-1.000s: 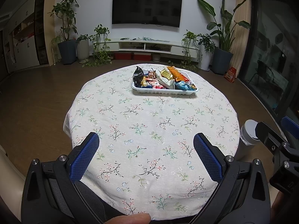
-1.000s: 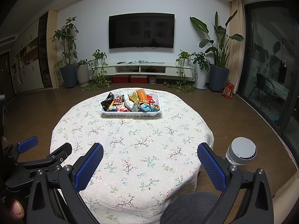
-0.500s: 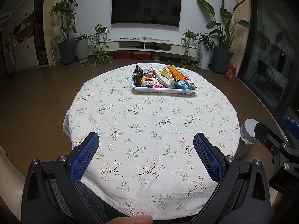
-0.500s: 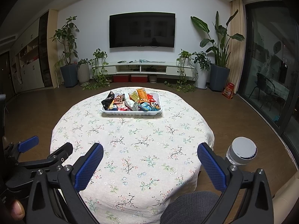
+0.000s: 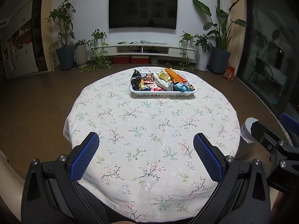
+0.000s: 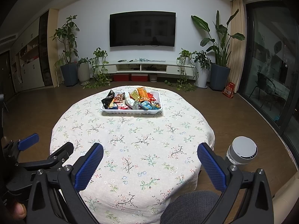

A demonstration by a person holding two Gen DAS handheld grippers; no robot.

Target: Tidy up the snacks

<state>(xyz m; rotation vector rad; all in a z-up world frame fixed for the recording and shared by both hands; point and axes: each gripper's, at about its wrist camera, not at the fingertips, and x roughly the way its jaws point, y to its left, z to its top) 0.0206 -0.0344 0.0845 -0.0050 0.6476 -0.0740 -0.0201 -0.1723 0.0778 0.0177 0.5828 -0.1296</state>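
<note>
Grippers are hovering side by side over the near edge of the round desk (image 5: 149,123). Left gripper (image 5: 146,145) is holding its blue-padded fingers (image 5: 85,155) spread wide with nothing between them, and the right gripper (image 6: 150,157) is doing the same, its pads (image 6: 211,168) standing well apart over the floral tablecloth (image 6: 130,136). From the right wrist view, the left gripper is showing at the lower left edge; from the left wrist view, part of the right gripper is poking in at the right. A white cylindrical bin (image 6: 242,150) is standing on the floor just beside the desk's right edge. Toward the far side of the desk, a white tray (image 5: 162,93) is sitting flat, and the snacks (image 5: 160,82) are lying piled inside it: a black bag (image 5: 136,78) at the left end, orange packets (image 5: 172,74) leaning at the back, blue ones at the right. Beyond the desk, potted plants (image 6: 67,50) are flanking a low TV cabinet (image 6: 142,66) under a wall-mounted television (image 6: 142,29).
</note>
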